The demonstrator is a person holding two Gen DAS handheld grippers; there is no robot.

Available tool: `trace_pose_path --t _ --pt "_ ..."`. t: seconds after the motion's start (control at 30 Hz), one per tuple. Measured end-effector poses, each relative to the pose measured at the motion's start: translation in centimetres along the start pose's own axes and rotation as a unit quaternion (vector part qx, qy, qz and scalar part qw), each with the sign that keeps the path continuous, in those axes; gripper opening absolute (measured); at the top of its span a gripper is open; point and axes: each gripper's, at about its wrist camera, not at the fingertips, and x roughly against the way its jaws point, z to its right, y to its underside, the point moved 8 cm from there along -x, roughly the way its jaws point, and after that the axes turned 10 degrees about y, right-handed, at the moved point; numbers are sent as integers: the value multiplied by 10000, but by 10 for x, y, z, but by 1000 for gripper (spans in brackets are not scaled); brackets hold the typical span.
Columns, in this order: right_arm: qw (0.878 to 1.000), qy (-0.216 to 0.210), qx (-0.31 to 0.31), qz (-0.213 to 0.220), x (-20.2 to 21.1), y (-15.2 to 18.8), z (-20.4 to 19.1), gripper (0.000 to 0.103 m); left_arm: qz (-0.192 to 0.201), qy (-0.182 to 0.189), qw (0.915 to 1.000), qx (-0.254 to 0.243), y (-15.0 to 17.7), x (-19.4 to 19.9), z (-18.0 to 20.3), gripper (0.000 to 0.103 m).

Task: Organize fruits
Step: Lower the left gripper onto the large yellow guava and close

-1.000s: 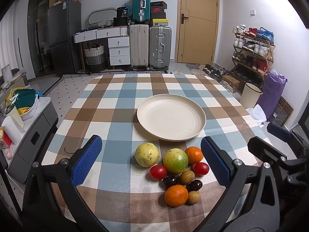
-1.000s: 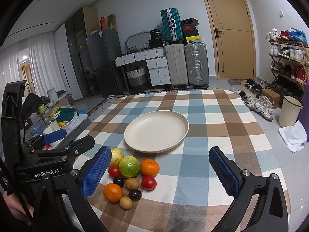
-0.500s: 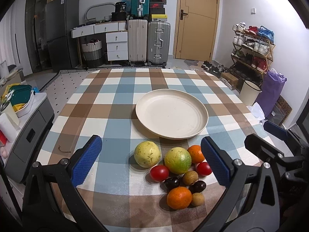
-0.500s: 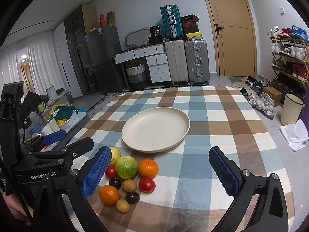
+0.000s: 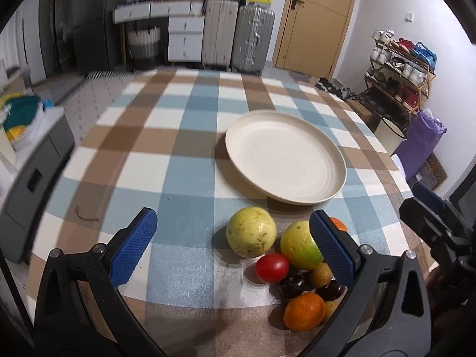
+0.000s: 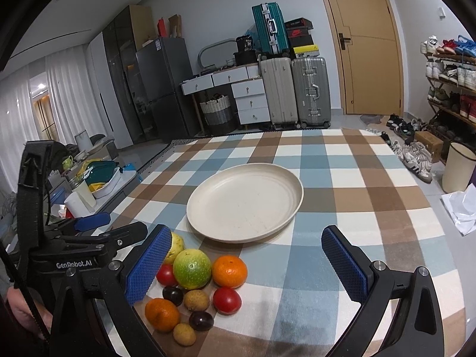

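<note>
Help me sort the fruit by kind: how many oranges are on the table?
2. One orange sits nearest the plate, beside the green fruit. The other orange lies at the near edge of the pile. None looks hidden, though the left gripper covers part of the pile.

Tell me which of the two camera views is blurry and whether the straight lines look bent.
Left wrist view: smeared by motion, worst at the left edge and the background, though the plate and fruits stay fairly clear. Right wrist view: sharp throughout, the plate crisp. Both views: fisheye bending, so the door frame and the tablecloth checks curve, with dark corners.
</note>
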Motion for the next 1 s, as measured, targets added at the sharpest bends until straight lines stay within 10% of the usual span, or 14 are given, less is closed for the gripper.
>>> trace_pose_path --t 0.57,1.0 --pt "9988 -191 -73 -437 -42 5 1 103 -1160 907 9864 736 13 -67 -28 102" --pt "9981 -305 -17 -529 -54 5 -5 103 -1349 1138 9820 672 10 -88 -26 94"
